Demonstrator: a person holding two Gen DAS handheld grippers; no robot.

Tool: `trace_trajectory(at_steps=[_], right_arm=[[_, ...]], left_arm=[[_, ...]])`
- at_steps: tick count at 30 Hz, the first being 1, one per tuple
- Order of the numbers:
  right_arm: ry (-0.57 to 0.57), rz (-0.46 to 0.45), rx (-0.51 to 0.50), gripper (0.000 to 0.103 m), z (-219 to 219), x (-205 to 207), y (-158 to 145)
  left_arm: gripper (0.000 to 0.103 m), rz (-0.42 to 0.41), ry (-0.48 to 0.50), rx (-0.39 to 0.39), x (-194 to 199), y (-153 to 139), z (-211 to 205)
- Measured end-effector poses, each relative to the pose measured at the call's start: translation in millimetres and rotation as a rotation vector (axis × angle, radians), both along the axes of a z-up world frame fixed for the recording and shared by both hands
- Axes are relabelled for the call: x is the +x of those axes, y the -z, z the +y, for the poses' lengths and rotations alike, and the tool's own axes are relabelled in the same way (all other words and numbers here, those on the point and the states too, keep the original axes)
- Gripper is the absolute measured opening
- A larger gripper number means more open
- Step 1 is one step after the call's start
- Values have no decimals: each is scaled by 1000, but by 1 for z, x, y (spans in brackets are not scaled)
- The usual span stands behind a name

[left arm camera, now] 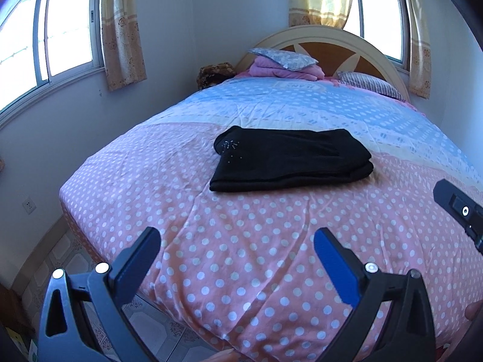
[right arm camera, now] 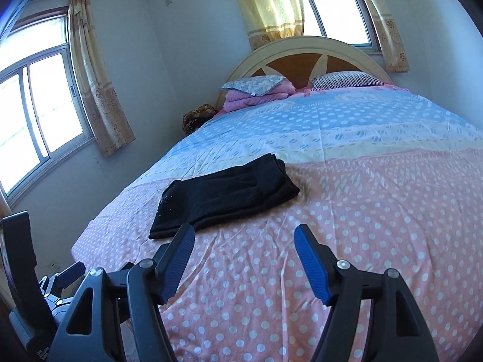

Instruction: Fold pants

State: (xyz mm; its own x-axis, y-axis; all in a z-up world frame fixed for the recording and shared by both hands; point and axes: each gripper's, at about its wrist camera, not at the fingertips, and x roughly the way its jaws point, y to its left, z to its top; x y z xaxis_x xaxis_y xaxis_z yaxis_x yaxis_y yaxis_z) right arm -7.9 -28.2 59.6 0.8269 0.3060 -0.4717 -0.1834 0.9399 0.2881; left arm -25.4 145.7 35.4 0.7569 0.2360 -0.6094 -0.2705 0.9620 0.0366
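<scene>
Two grippers are hovering wide open and empty over the near end of a polka-dot bedspread (left arm camera: 241, 256): the left gripper (left arm camera: 238, 250) and the right gripper (right arm camera: 244, 247). Beyond them, black pants (left arm camera: 289, 160) are lying folded mid-bed, long axis running across. They sit straight ahead of the left and ahead-left of the right, whose left finger appears nearest their front edge.

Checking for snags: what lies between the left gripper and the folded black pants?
Only bare polka-dot bedspread separates the open left gripper from the pants, shown in the left wrist view.
</scene>
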Motion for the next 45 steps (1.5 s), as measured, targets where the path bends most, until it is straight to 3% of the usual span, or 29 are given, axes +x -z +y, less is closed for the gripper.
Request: trace_trajectory(at_steps=[18, 22, 33, 45], right_arm=[[38, -11, 16, 70, -15, -5, 0], [50, -19, 19, 70, -19, -7, -1], [80, -22, 20, 71, -25, -9, -2], [92, -27, 20, 71, -31, -12, -4]], left_arm=[[103, -13, 17, 20, 1, -2, -8], [103, -26, 25, 59, 0, -5, -12], [103, -76, 43, 67, -1, -16, -13], [103, -65, 60, -27, 3, -17, -10]])
